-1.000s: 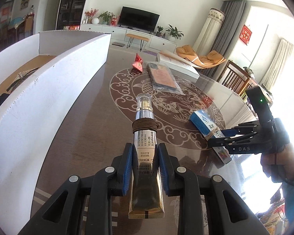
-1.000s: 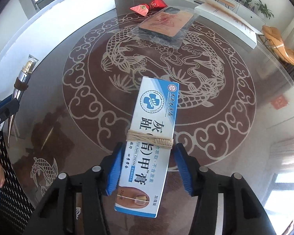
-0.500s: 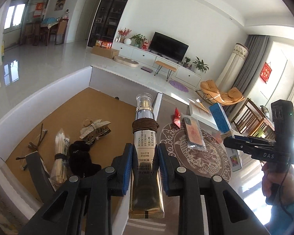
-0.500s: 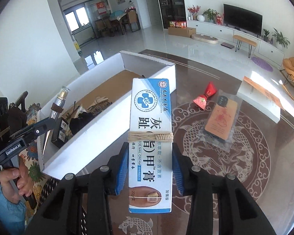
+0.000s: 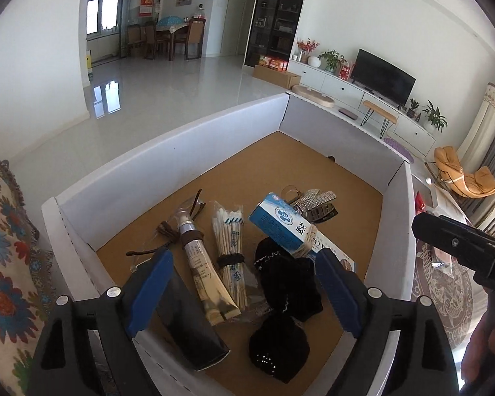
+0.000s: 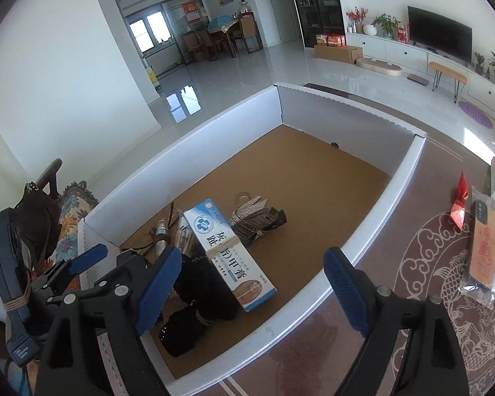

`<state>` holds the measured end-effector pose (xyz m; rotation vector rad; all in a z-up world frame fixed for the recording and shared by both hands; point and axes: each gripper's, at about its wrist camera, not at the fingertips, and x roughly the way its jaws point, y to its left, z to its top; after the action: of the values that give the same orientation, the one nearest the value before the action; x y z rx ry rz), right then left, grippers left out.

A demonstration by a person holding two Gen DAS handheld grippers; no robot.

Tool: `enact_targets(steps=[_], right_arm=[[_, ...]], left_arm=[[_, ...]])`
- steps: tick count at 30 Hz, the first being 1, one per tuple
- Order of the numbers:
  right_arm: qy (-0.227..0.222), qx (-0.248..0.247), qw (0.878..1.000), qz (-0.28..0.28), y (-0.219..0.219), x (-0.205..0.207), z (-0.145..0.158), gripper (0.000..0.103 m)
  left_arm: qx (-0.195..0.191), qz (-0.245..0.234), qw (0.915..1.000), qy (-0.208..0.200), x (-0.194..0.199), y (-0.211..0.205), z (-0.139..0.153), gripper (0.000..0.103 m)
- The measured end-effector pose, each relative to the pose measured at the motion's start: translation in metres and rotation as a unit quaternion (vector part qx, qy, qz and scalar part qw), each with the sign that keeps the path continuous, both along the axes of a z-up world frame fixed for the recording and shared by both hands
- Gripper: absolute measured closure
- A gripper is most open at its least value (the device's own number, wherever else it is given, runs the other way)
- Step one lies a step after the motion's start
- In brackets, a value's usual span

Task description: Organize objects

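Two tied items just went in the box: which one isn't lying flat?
The blue-and-white cream box: it leans propped across the black bundle. The gold tube lies flat on the white box floor beside the cotton swabs.

Bare box floor beyond clutter

The cardboard box has smooth matt white walls and a matt brown floor. Inside it lie a glossy gold cream tube with a metallic collar, a printed paperboard ointment carton tied with twine, and a rhinestone-studded hair clip. The table is glossy and reflective.
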<state>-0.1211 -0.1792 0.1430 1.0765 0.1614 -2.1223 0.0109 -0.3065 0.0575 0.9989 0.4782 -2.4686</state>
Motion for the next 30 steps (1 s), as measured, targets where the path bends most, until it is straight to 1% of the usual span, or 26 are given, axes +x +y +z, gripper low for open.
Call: enact_targets(steps=[1, 4, 6, 8, 12, 13, 15, 17, 20, 24, 26, 28, 30], right_arm=[[0.021, 0.006, 1.000, -0.009, 0.010, 0.004, 0.002, 0.012], [0.087, 0.024, 0.995, -0.043, 0.053, 0.016, 0.005, 0.000], [0.124, 0.042, 0.989, -0.070, 0.091, 0.023, 0.001, 0.000], [0.143, 0.070, 0.982, -0.102, 0.130, 0.029, -0.013, 0.000], [0.124, 0.138, 0.969, -0.165, 0.212, 0.028, -0.060, 0.000], [0.113, 0.153, 0.965, -0.181, 0.232, 0.028, -0.071, 0.000], [0.087, 0.169, 0.958, -0.213, 0.271, 0.030, -0.091, 0.000], [0.070, 0.176, 0.952, -0.241, 0.303, 0.034, -0.105, 0.000], [0.056, 0.181, 0.943, -0.273, 0.337, 0.045, -0.119, 0.000], [0.042, 0.180, 0.939, -0.289, 0.356, 0.055, -0.127, 0.000], [0.043, 0.178, 0.939, -0.290, 0.358, 0.059, -0.130, 0.000], [0.043, 0.171, 0.940, -0.291, 0.358, 0.062, -0.130, 0.000], [0.039, 0.163, 0.941, -0.295, 0.360, 0.063, -0.131, 0.000]], left_arm=[[-0.004, -0.002, 1.0000, 0.009, 0.004, 0.008, 0.002, 0.015], [-0.003, -0.015, 0.9990, 0.042, 0.014, 0.033, 0.009, 0.015], [0.001, -0.030, 0.9970, 0.071, 0.018, 0.054, 0.019, 0.015], [0.004, -0.054, 0.9941, 0.094, 0.022, 0.079, 0.027, 0.015], [0.000, -0.121, 0.9842, 0.130, 0.025, 0.136, 0.045, 0.006], [-0.003, -0.139, 0.9808, 0.137, 0.026, 0.150, 0.049, 0.004], [-0.011, -0.177, 0.9736, 0.143, 0.027, 0.180, 0.051, 0.003], [-0.013, -0.219, 0.9657, 0.139, 0.027, 0.210, 0.050, 0.002], [-0.014, -0.275, 0.9545, 0.114, 0.023, 0.253, 0.037, 0.002], [-0.025, -0.337, 0.9386, 0.071, 0.020, 0.300, 0.010, 0.002], [-0.036, -0.352, 0.9341, 0.047, 0.017, 0.316, -0.006, 0.002], [-0.037, -0.363, 0.9307, 0.020, 0.012, 0.326, -0.023, 0.002], [-0.032, -0.366, 0.9303, -0.002, 0.006, 0.330, -0.039, 0.002]])
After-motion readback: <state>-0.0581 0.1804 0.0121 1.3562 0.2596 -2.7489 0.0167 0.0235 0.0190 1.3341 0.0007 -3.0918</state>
